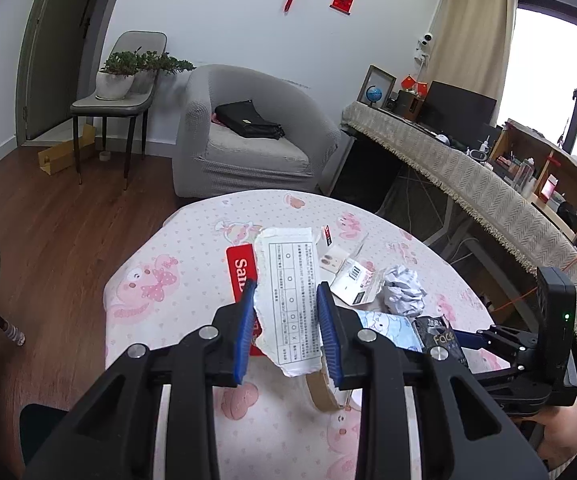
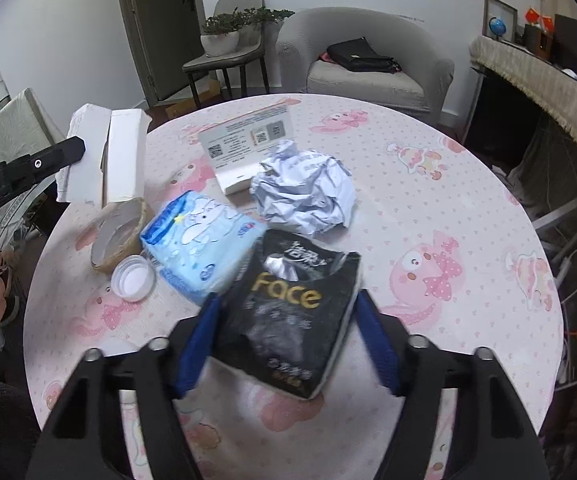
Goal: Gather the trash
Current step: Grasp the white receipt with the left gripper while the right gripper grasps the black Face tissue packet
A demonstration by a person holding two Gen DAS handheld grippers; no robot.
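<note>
While trash lay scattered over the round desk (image 2: 428, 208) with its pink cartoon cloth, the left tongs (image 1: 286, 292) held a torn white printed paper (image 1: 288, 280) between the 2 blue fingers (image 1: 246, 320), which were closed part-way onto its edges. In the right wrist view that paper appeared raised above the left rim of the desk, so it seemed already lifted. The right tongs (image 2: 286, 300) stood wide apart around a black tissue pack marked "Face" (image 2: 288, 312); the pads sat just beside its 2 sides, and I could not tell whether they touched it, so the pack seemed not yet gripped. To do this step well, the right tongs would likely need to close squarely across the width of the pack, low enough to catch the soft bundle rather than only the crinkled wrapper, while the left kept firm pressure so the thin paper did not slip. Just beyond the black pack lay a blue tissue pack (image 2: 204, 244), a crumpled paper ball (image 2: 304, 196), a white bottle cap (image 2: 134, 278), a tape roll (image 2: 118, 236) and a flat white box (image 2: 240, 148), all resting on the desk.
</note>
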